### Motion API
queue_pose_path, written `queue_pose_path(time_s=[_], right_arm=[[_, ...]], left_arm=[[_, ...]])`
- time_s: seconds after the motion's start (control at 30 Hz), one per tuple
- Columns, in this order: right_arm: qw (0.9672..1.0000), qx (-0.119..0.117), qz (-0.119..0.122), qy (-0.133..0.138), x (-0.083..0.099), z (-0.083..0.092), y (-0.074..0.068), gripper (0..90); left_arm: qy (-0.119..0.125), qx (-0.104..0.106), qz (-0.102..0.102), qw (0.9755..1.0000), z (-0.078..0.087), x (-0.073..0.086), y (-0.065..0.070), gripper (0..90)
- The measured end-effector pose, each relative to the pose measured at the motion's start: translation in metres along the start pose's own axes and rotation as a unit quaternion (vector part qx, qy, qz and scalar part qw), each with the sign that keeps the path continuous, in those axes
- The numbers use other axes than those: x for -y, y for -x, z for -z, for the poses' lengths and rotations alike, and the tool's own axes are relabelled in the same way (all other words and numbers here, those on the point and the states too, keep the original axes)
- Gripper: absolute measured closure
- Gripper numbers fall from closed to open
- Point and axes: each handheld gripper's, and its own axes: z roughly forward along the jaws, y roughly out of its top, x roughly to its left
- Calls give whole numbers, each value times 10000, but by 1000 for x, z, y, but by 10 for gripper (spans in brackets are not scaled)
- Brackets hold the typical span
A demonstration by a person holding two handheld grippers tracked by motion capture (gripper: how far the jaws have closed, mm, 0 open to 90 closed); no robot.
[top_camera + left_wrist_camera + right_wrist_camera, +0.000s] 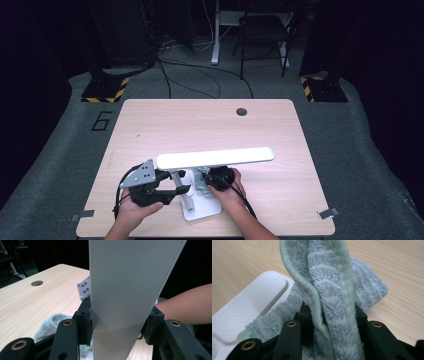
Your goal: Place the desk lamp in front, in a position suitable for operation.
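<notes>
A white desk lamp stands near the table's front edge, with a long white bar head point(215, 158) over a flat white base point(202, 209). My left gripper point(176, 183) is at the bar's left end. In the left gripper view its pads point(89, 322) press both sides of the white bar point(125, 290), so the left gripper point(120, 326) is shut on it. My right gripper point(212, 179) sits under the bar beside the base. It point(332, 315) is shut on a folded grey-green terry cloth point(329, 287), which lies partly on the white base point(249, 307).
The wooden table point(200, 125) has a round cable hole point(241, 111) at the far side. Metal clips point(327, 213) sit at the front corners. Beyond the table the floor carries cables and stand feet with yellow-black tape point(106, 90). A forearm point(185, 307) shows behind the bar.
</notes>
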Motion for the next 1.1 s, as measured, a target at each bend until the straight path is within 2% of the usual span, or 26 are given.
queue_pose_path(time_s=[0.03,0.07,0.13,0.3,0.33,0.43,0.47,0.5,0.57,0.63,0.77,0.87,0.97,1.03,1.1], right_arm=[[10000,41,-49,-27,-2,-2,0,629],[10000,74,4,-44,-5,-5,2,628],[9998,144,-126,-67,-9,-10,4,628],[9996,210,-155,-119,-13,-14,10,627],[9992,252,-305,-93,-15,-16,11,627],[9989,218,-408,1,-17,-14,10,629],[9992,145,-377,38,-18,-12,8,629],[9997,92,-194,78,-18,-12,0,626],[9998,209,47,-8,-17,-15,-8,619],[9996,258,143,20,-16,-15,-10,618],[9995,156,246,93,-12,-12,-13,621],[9981,84,609,95,-8,-6,-23,632],[9976,18,682,114,-4,-3,-26,638],[9980,-127,613,93,1,3,-29,640],[9977,-168,655,83,3,6,-29,640]], left_arm=[[-4,5,-6,10000,0,0,0,520],[-2,4,-10,10000,0,0,0,520],[14,-3,-8,10000,0,0,0,520],[40,-34,-7,10000,0,1,0,520],[43,-39,-7,10000,0,1,0,520],[25,-51,-3,10000,0,0,1,521],[23,-57,-9,10000,-1,0,1,521],[48,-53,11,10000,-1,1,0,521],[58,-54,14,10000,-1,1,0,521],[35,-60,8,10000,-1,1,1,521],[70,-93,35,9999,-1,1,1,520],[43,-99,41,9999,-1,1,1,520],[45,-86,51,9999,-1,1,1,520],[70,-101,61,9999,-2,1,1,520],[48,-100,57,9999,-1,1,1,519]])
